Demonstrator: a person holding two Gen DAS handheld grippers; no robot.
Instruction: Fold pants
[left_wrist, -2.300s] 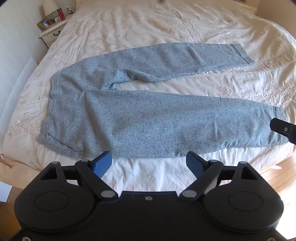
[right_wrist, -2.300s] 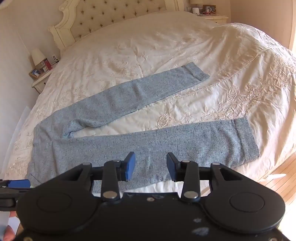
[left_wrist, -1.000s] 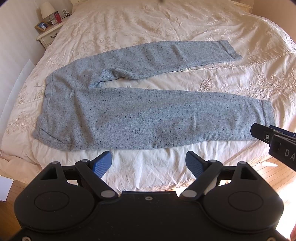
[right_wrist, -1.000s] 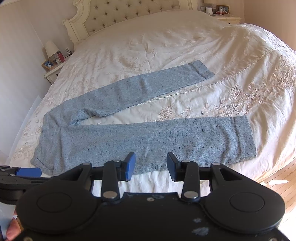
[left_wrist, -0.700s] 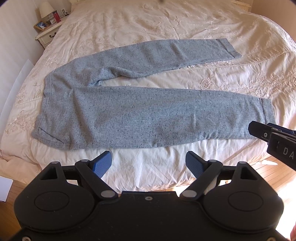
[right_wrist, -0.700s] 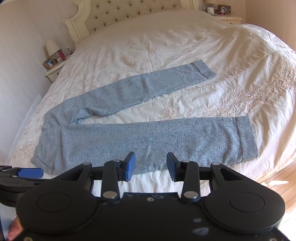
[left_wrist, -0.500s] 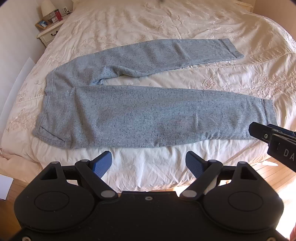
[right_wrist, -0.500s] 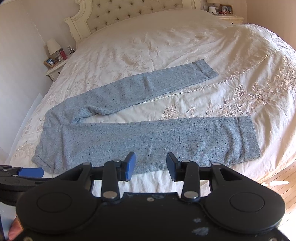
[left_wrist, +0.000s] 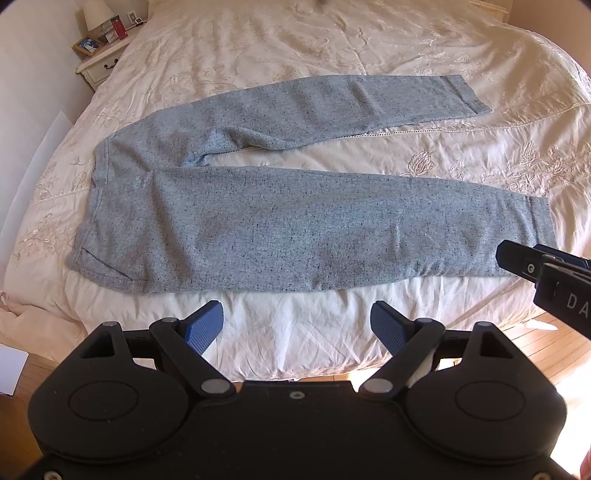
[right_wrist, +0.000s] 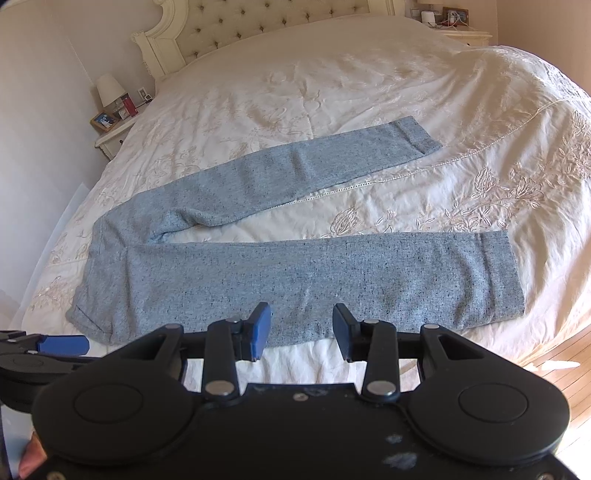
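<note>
The bed (right_wrist: 332, 92) is covered by a cream embroidered bedspread, on which the pants (left_wrist: 295, 229) are laid flat near the front edge. Their long axis is seen to run crosswise to both grippers, waistband to the left, cuffs to the right, with the legs splayed apart in a narrow V. The grey speckled knit is spread fairly smooth, with slight bunching at the crotch. The left gripper (left_wrist: 296, 320) is held just short of the near leg, towards the waist end; the right gripper (right_wrist: 301, 332) is placed nearer the cuffs. Both pairs of jaws are released and nothing is grasped. The far leg probably has to be brought over first.
</note>
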